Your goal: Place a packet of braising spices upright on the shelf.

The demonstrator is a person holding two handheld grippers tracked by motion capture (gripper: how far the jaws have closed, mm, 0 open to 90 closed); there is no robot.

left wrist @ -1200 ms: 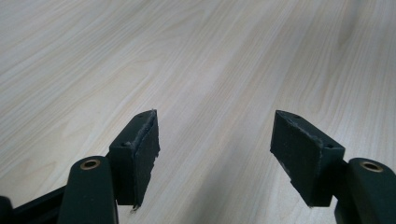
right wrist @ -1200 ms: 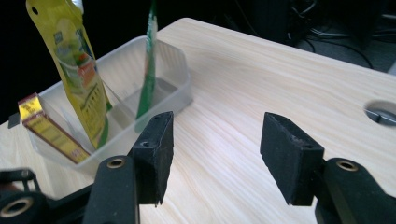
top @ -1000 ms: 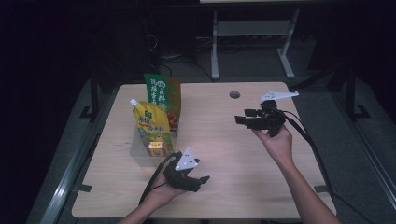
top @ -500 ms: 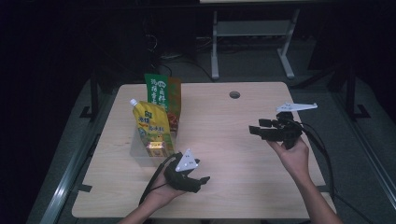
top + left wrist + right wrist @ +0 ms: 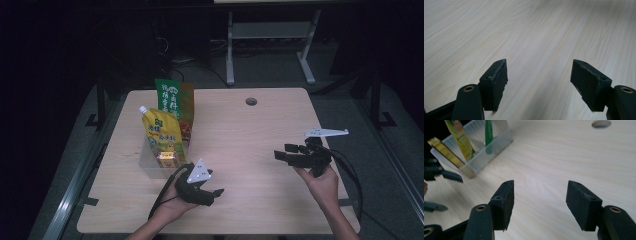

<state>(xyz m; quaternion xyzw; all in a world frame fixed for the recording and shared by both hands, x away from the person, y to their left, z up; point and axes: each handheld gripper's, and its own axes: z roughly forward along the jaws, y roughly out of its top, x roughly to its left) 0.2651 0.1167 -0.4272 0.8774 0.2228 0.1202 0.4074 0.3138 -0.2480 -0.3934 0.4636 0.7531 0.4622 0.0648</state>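
Observation:
A clear plastic bin (image 5: 149, 167) stands at the table's left, holding a yellow spouted pouch (image 5: 161, 131), a green pouch (image 5: 169, 95) and a small gold packet (image 5: 167, 159). My left gripper (image 5: 215, 194) rests on the table just in front of the bin, pointing right. It is open, with bare wood between the pads (image 5: 539, 72). My right gripper (image 5: 281, 151) hovers over the table's right side, pointing left, open and empty (image 5: 540, 187). Its view looks at the bin (image 5: 486, 150), the yellow pouch (image 5: 461, 137) and the green pouch (image 5: 488, 132).
The wooden table (image 5: 240, 130) has a round cable hole (image 5: 251, 101) near its far edge, which also appears in the right gripper view as the hole (image 5: 601, 123). Cables trail from both grippers toward the front. A metal stand's legs (image 5: 270, 35) stand on the dark floor beyond.
My right hand has carried its gripper from the table's far right toward the front right and lower down. The left gripper has stayed where it lay.

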